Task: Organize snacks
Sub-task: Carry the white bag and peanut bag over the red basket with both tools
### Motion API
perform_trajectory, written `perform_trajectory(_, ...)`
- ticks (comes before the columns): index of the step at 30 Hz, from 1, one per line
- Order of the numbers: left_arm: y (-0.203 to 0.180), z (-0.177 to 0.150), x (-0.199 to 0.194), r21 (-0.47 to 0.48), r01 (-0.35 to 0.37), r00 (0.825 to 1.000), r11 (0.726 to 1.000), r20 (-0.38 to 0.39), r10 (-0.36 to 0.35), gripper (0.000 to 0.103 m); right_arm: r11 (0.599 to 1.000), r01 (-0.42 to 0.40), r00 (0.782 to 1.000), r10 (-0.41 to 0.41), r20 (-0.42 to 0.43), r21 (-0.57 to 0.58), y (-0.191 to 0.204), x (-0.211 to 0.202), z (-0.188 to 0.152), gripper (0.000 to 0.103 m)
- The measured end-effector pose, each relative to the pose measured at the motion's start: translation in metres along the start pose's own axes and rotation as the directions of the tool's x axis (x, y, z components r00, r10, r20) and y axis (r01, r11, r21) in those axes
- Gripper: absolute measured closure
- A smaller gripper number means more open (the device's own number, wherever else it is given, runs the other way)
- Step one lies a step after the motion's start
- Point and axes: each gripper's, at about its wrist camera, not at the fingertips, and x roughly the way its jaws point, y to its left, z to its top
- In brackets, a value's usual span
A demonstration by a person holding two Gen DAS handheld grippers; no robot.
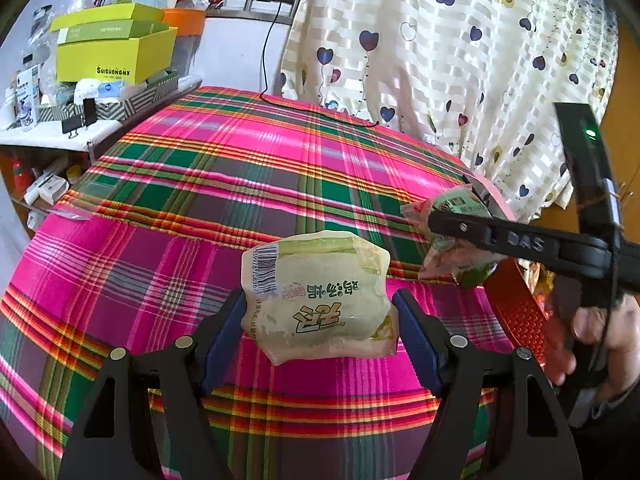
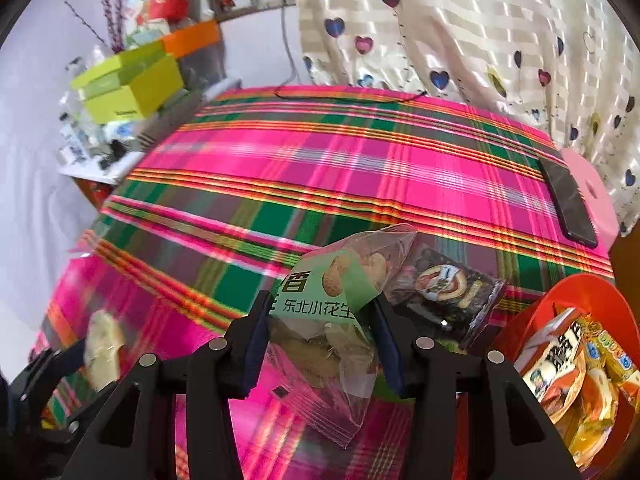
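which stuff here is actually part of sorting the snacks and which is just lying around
Part of the job:
- pale green snack pack in the left gripper
- peanut bag in the right gripper
- dark snack packet
- orange basket holding snacks

Just lying about:
- phone
- yellow-green boxes
- black cable

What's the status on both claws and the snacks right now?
Left claw shut on pale packet. Right claw shut on peanut bag. Orange basket holds snacks.
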Motion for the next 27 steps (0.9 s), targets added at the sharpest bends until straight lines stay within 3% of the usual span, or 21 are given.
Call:
perform_trajectory(12,-0.020,0.001,-0.024,0.024,0.007,0.999,1.000,0.034,-0.008,0.029,0.995,-0.100,0.992,0.100,0.071,0.004,0.002,-0.066,-0.031,0.056)
perform_trajectory(27,-0.064,0.003,-0.050,0.097,0.040,0.996,0.995,0.070,-0.047,0.029,0.992,-0.120,0.981,0.112,0.158,0.038,-0.022,-0.128,-0.057,0.056)
